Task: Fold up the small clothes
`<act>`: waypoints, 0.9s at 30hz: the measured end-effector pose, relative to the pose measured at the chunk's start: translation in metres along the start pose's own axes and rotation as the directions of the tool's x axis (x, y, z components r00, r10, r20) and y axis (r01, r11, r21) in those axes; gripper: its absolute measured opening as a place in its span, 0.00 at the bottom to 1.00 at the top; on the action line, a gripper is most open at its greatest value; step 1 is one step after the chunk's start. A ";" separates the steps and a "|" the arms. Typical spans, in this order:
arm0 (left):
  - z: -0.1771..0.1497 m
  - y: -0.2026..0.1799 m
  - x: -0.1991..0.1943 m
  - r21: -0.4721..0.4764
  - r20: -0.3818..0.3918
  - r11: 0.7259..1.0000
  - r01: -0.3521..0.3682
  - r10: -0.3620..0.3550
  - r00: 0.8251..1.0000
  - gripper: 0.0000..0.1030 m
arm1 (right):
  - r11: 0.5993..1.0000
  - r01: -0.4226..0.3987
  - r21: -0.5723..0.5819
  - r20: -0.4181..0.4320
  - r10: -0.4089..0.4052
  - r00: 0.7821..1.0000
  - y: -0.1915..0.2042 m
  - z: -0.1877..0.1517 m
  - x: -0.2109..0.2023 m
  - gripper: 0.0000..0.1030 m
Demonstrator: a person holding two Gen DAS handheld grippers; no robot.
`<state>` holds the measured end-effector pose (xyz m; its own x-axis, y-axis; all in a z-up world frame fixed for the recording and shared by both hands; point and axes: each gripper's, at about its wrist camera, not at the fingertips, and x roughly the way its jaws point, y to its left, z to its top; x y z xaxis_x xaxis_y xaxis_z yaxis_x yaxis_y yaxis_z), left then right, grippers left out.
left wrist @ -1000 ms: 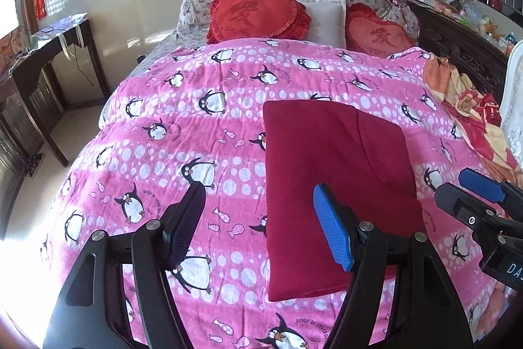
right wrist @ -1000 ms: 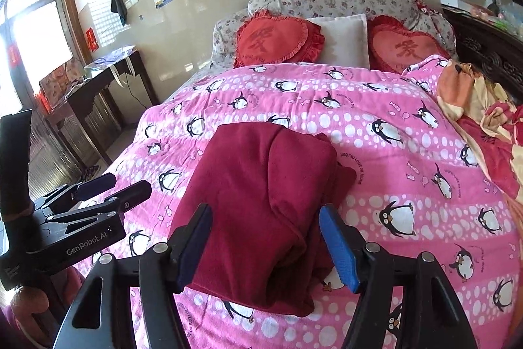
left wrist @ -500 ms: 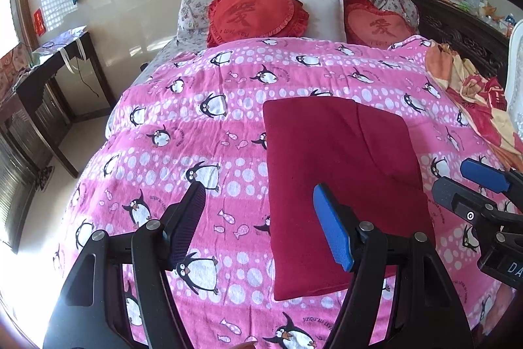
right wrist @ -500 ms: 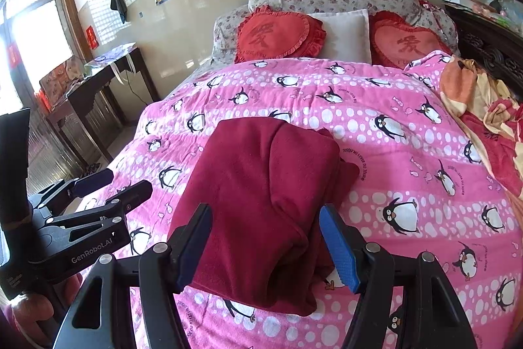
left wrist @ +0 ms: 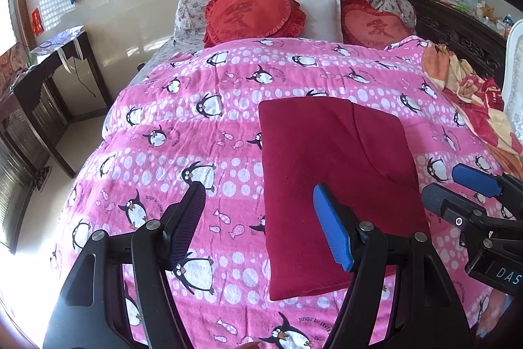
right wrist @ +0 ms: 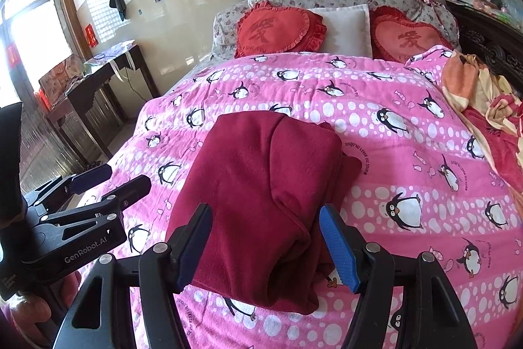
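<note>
While both grippers hover spread, folded maroon garment (left wrist: 336,185) rests on bedspread (left wrist: 196,133)

The folded red garment (right wrist: 261,195) is soft matt fleece cloth; the pink penguin blanket (left wrist: 202,133) looks like terry; each tool's pads (right wrist: 338,247) are ribbed blue rubber.

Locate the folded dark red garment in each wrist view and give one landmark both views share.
Left wrist: folded dark red garment lies right of centre, on the penguin blanket.
Right wrist: it lies centre, just beyond the open fingers.
Shared landmark: left heart-shaped red cushion.
</note>
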<state>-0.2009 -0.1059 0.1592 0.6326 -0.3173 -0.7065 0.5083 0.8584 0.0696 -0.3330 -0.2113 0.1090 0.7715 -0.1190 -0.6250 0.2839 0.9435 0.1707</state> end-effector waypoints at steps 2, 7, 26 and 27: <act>0.000 -0.001 0.000 0.000 -0.001 1.000 0.001 -0.001 1.000 0.67 | 1.000 0.000 0.000 0.001 0.000 1.000 0.000 0.000 0.000 0.64; -0.001 -0.001 0.001 -0.001 -0.002 1.000 0.002 -0.002 1.000 0.67 | 1.000 -0.001 0.006 -0.001 0.001 1.000 -0.001 0.001 0.001 0.64; -0.005 0.003 0.009 -0.018 0.009 1.000 0.011 -0.011 1.000 0.67 | 1.000 -0.001 0.009 -0.031 0.001 1.000 -0.003 -0.003 0.010 0.64; -0.005 0.004 0.010 -0.020 0.012 1.000 0.012 -0.012 1.000 0.67 | 1.000 0.001 0.010 -0.030 -0.001 1.000 -0.003 -0.003 0.010 0.64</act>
<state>-0.1958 -0.1039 0.1494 0.6338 -0.3322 -0.6985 0.5037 0.8626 0.0469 -0.3280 -0.2146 0.0999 0.7536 -0.1101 -0.6480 0.2905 0.9401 0.1782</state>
